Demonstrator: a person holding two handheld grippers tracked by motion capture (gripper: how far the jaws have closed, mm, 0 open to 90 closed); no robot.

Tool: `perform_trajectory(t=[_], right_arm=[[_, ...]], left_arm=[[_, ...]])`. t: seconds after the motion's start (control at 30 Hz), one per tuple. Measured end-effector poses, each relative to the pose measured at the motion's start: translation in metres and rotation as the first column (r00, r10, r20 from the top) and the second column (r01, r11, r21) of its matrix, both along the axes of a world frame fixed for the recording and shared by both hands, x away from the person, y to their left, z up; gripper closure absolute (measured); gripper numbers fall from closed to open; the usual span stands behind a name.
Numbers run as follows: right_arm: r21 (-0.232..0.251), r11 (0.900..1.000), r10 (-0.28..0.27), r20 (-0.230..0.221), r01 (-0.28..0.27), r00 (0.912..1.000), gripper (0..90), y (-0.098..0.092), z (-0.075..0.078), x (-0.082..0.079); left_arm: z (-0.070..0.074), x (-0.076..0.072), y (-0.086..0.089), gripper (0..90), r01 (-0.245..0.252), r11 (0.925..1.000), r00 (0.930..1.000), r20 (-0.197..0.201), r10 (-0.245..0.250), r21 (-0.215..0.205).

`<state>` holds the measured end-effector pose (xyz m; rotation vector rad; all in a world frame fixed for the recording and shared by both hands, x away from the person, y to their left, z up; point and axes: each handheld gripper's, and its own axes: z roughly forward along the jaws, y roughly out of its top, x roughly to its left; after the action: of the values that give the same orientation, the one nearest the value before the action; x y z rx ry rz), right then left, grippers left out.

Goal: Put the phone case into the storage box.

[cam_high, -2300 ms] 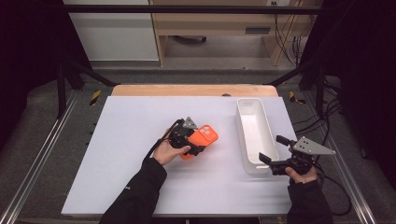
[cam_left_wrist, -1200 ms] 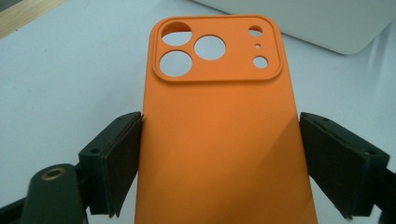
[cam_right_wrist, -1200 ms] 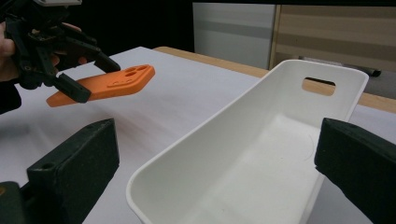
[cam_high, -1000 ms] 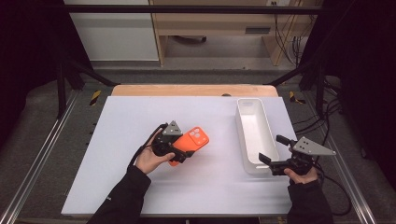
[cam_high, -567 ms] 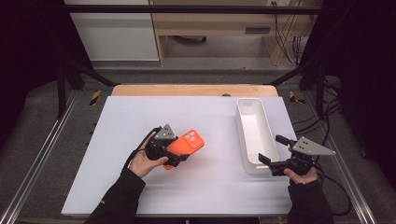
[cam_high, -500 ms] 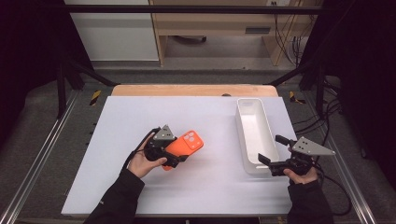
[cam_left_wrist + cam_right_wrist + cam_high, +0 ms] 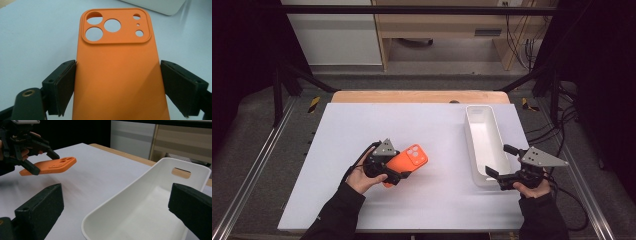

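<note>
An orange phone case with camera cut-outs is held a little above the white table, back side up. My left gripper is shut on it. In the left gripper view the two black pads press on the long edges of the phone case. The right gripper view shows the case clear of the table, in the left gripper. My right gripper is open at the near end of a long white tray, its jaws wide on either side of the tray's rim, with nothing gripped.
The white tray lies lengthwise at the right of the table and has nothing in it. A wooden strip runs along the table's far edge. Metal rails flank the table. A black cable trails from the right gripper.
My left gripper has carried the orange case to the left and nearer the table's front edge. The right gripper has stayed by the tray.
</note>
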<state>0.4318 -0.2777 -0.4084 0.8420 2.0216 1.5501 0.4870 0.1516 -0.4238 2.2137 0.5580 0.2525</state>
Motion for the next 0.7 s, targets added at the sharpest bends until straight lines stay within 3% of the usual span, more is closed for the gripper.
perform_trajectory(t=[0.33,0.7], right_arm=[[-0.041,0.998,0.056,0.002,-0.055,0.9985,0.7,0.014,0.003,-0.002],[-0.098,0.987,0.126,-0.02,-0.127,0.9919,0.7,0.032,0.005,-0.004]], left_arm=[[0.003,-0.008,0.001,15.4,0.028,0.9996,0.9996,0.001,-0.028,-0.007],[0.005,-0.015,-0.003,15.4,0.064,0.9979,0.9979,0.003,-0.064,-0.006]])
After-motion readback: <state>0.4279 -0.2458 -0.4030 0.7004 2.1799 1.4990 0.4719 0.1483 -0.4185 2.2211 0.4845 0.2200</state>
